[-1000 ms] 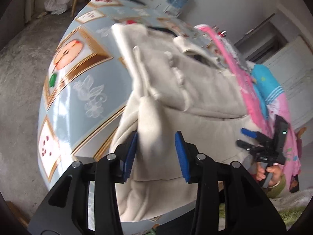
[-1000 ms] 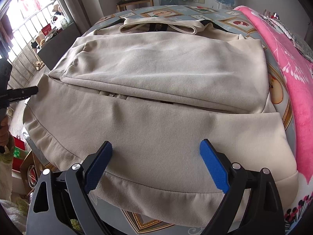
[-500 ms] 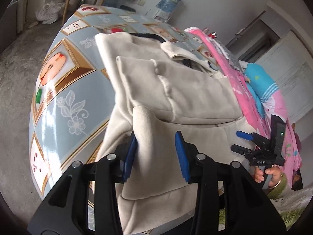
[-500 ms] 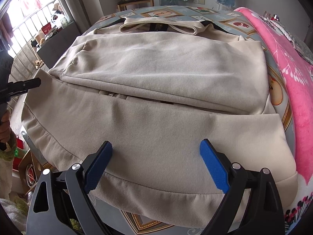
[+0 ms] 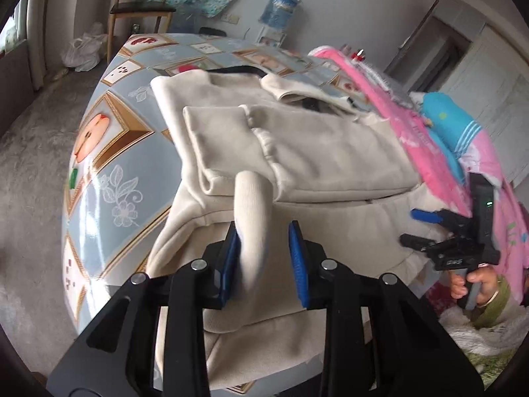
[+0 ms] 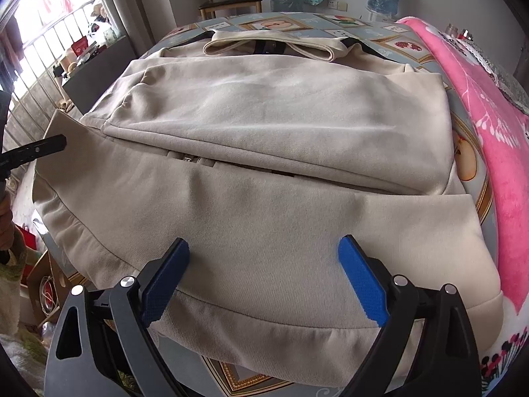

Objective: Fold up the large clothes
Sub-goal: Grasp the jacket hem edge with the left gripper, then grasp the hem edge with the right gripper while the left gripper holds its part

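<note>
Sweatshirt [image 6: 264, 152] hem in left hand-held gripper [image 5: 264, 251] (right hand-held gripper [image 6: 261, 278] wide), pink blanket [image 6: 489, 139] alongside.

The cream garment [image 6: 264, 125] is looking like thick matt fleece cloth, ribbed at the hem. The tablecloth [image 5: 125, 152] at nine o'clock is shining glossy (probably plastic). The pink blanket [image 6: 489, 132] at three o'clock is appearing fluffy. The right gripper [image 6: 263, 279] pads are showing rough blue texture.
</note>
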Demonstrator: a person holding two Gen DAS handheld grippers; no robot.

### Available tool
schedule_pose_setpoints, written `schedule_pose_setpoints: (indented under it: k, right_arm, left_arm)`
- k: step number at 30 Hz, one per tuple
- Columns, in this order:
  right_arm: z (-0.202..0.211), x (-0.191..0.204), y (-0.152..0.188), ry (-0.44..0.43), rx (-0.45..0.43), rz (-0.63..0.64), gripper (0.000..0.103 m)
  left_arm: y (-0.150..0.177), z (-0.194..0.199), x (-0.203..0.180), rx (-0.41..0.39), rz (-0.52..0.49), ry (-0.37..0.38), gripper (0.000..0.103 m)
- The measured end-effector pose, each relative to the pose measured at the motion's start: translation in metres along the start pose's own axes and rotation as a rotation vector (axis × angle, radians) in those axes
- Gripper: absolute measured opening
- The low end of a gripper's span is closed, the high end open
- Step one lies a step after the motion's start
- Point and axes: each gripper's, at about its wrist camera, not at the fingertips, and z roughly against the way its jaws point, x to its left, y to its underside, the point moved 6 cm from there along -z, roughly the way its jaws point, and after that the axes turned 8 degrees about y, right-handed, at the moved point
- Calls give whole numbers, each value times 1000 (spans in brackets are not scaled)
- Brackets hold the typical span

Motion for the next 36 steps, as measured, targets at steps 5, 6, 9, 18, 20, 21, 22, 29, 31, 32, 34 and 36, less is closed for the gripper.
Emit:
schedule_pose_setpoints:
  k: [5,6,9,18,20,21,22,29,31,32,34,36]
  right_arm:
    - [0,-1,1,-4,-16,-8,90]
    - [0,-1,1,-6,-19,-9,90]
    - [1,-1,1,-17,-19,-6,90]
    - [18,-14,4,-65,-43,-65,90]
    - [31,-29,6,-68,-72,-103,90]
    - [39,-42,8,-60,-87,-124,90]
    - [44,-51,10,-53,-95,-136,90]
    - [56,-116,17,-6,-109,-182,77]
    - [53,-120,8,-3,-114,-165,75]
    - [51,-120,5,9,-113,-154,75]
    - [44,-123,-3,31,-107,-140,70]
    - [38,-132,-10,36,-106,-166,65]
  left_arm:
    - [0,-9,13,42,18,-106,26]
    - [1,-9,13,37,7,-127,23]
    - [4,-8,8,27,-20,-167,20]
    - [7,-15,1,65,-84,-317,21]
    - [7,-15,-2,64,-98,-343,21]
    - [7,-15,-2,62,-104,-353,21]
    - [8,-15,-3,60,-107,-359,21]
    - [8,-14,-3,59,-97,-375,21]
    - [8,-14,-5,65,-109,-387,21]
    - [8,-15,-5,67,-115,-393,21]
    - [8,-16,-6,68,-123,-403,21]
    - [9,-15,-7,69,-124,-409,21]
